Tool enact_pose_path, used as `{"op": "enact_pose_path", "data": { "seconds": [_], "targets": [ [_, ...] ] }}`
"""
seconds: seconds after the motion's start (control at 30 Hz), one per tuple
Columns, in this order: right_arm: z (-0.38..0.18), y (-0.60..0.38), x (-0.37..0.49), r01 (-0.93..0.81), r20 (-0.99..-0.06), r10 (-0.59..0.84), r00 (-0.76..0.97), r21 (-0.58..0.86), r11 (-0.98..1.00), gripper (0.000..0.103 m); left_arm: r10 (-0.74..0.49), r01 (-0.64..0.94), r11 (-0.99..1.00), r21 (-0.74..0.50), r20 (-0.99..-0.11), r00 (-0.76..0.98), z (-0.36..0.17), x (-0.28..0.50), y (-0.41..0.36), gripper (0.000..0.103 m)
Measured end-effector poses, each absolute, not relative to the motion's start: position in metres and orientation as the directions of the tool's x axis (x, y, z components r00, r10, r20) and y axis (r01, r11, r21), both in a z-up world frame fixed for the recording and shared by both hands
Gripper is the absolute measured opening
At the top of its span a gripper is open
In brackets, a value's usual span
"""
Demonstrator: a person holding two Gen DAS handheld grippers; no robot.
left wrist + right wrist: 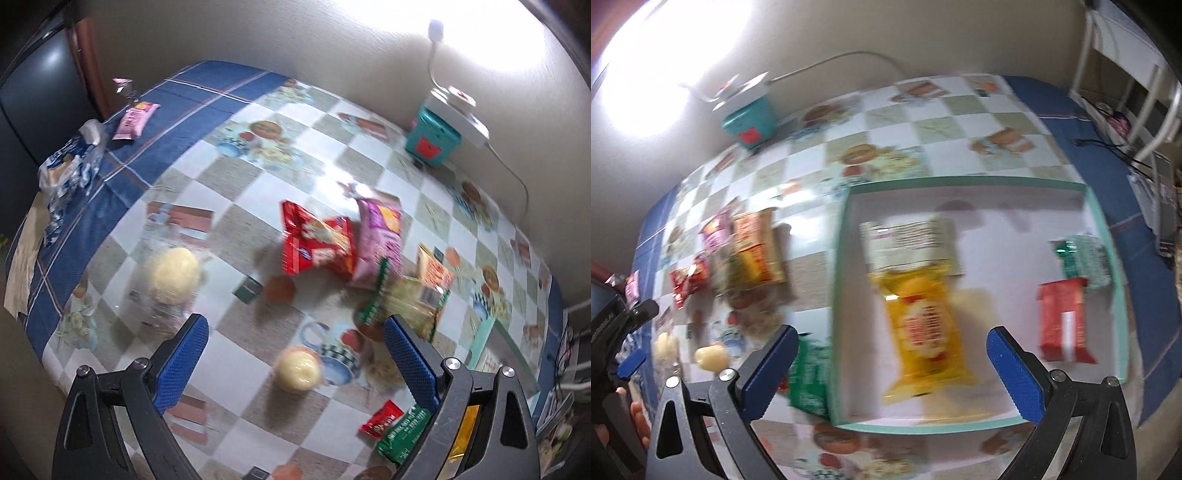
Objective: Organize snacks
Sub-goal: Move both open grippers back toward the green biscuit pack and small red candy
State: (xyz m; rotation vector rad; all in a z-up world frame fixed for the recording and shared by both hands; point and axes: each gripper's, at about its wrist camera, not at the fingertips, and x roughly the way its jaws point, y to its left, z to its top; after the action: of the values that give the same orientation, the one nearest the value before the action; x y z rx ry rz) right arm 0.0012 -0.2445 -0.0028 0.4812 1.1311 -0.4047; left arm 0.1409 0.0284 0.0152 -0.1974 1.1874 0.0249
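1. Left gripper (297, 354): black angular arms, silver round screws at the joints behind the fingers.
2. Fingers (186, 356): blue textured pads on the inner faces.
3. Right gripper (892, 369): same black arms, silver screws, blue pads.

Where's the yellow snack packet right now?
Right wrist view: the yellow snack packet lies inside the teal-rimmed box, left of the red packet.

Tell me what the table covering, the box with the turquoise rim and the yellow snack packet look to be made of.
Table covering: likely glossy vinyl or oilcloth; lamp glare reflects off its printed checks.
Box: probably cardboard; thin, straight walls, matte white inside.
Yellow snack packet: apparently shiny plastic film; crinkled, with bright highlights, though blurred.
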Motion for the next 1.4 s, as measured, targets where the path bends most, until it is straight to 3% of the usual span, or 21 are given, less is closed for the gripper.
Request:
{"op": "enact_pose_path", "data": {
  "seconds": [0.6,1.0,1.4],
  "targets": [
    [-0.024,-0.157,0.038,0.398,-0.931,0.070,0.358,0.220,0.891,0.103,-0.113,-0.199,0.959,-0.200,-0.919,0.377,0.008,0.149,0.086,0.096],
    [-0.040,-0.144,0.042,0.388,-0.944,0.100,0.315,0.224,0.894,0.103,-0.242,-0.175,0.941,-0.290,-0.937,0.253,-0.018,0.150,0.068,0.096],
    [-0.042,-0.158,0.039,0.405,-0.934,0.160,0.321,0.288,0.868,0.103,-0.209,-0.095,0.968,-0.231,-0.958,0.197,-0.039,0.148,0.036,0.096]
  ]
}}
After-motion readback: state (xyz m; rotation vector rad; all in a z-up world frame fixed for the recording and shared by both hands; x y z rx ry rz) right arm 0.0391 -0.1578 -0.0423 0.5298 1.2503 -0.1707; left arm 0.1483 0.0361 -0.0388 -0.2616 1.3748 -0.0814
